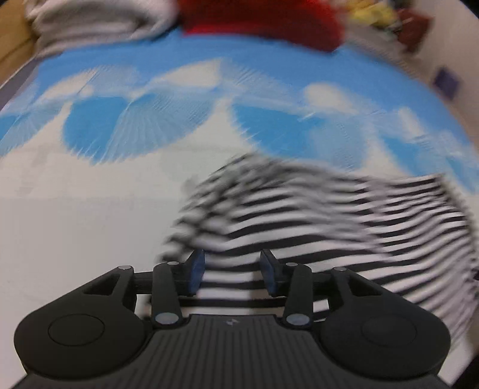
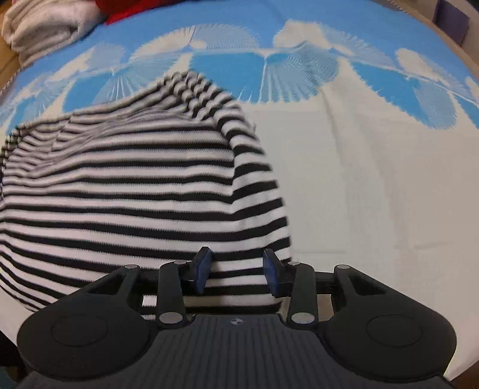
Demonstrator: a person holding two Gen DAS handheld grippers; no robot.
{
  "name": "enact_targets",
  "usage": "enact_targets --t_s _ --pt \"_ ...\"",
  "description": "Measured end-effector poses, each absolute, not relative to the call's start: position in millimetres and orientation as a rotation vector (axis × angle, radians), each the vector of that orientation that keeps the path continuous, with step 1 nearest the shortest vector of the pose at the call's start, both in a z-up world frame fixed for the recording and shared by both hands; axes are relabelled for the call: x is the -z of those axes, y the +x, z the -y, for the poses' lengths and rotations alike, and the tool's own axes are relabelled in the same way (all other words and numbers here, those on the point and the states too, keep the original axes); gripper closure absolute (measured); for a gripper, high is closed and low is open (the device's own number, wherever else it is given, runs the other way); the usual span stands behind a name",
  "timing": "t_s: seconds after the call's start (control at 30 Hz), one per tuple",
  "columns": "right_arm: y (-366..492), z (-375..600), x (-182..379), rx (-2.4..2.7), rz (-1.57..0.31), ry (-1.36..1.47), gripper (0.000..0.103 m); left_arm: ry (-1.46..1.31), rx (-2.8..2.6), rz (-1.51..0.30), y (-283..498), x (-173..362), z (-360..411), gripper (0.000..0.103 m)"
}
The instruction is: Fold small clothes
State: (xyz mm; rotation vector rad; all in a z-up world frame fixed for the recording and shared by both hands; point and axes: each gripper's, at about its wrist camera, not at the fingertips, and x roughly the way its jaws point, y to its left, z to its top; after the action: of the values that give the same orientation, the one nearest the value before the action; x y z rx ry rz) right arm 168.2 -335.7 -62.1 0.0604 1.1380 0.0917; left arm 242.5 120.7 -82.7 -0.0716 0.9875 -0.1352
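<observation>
One striped top [image 2: 143, 185], black and white, flat on a bedspread [image 2: 359, 185]; white near, blue fan pattern far. Same top in the left wrist view [image 1: 314, 227], blurred, running off to the right. Seen from the right wrist, lying left of centre, a bunched part at its far edge, right edge folded under or rounded; cannot tell which.

Two grippers. Left gripper [image 1: 233, 273]: jaws partly apart, blue pads [image 1: 196, 273] clear of each other, over the near left edge of the top. Striped cloth visible in the gap; pads pressing on nothing visible. Right gripper [image 2: 238, 273]: jaws likewise partly apart, blue pads [image 2: 203, 273] separate, over the near right edge of the top, cloth showing between them, no pinch seen.

Far left: one pale towel pile [image 2: 45, 27], folded; number of pieces not readable. Beside it one red cloth [image 1: 263, 21], heaped. Far right in the left wrist view: a yellow item [image 1: 371, 12] and a dark red item [image 1: 414, 27], both blurred, kind not readable. One dark blue square [image 1: 446, 80] at the right edge of that view.

No containers in view.
</observation>
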Motion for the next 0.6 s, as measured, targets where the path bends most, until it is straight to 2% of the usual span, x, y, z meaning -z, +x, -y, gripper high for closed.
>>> enact_targets --t_s 0.1,0.17,0.27,0.33,0.5,0.6 --pt "160.4 345.8 53.2 -0.1 -1.091 0.113 0.063 -0.1 0.345 -0.914 222.5 66.8 -95.6 0.058" --pt "157.5 346.9 59.3 -0.098 -1.122 0.086 0.063 -0.068 0.432 -0.958 215.2 74.9 -74.1 0.058" --pt "155.5 340.2 77.9 -0.073 -1.221 -0.026 0.061 0.171 0.406 -1.105 207.1 112.2 -39.0 0.057" --pt "152.2 338.5 74.8 -0.071 -1.202 -0.048 0.06 0.254 0.397 -1.078 199.4 114.1 -30.6 0.057" --pt "140.7 340.7 50.2 -0.121 -1.105 0.032 0.059 0.075 0.354 -1.028 185.5 81.6 -64.4 0.056" --pt "139.9 334.2 58.5 -0.12 -1.147 -0.052 0.058 0.078 0.311 -1.076 176.0 82.3 -88.0 0.056"
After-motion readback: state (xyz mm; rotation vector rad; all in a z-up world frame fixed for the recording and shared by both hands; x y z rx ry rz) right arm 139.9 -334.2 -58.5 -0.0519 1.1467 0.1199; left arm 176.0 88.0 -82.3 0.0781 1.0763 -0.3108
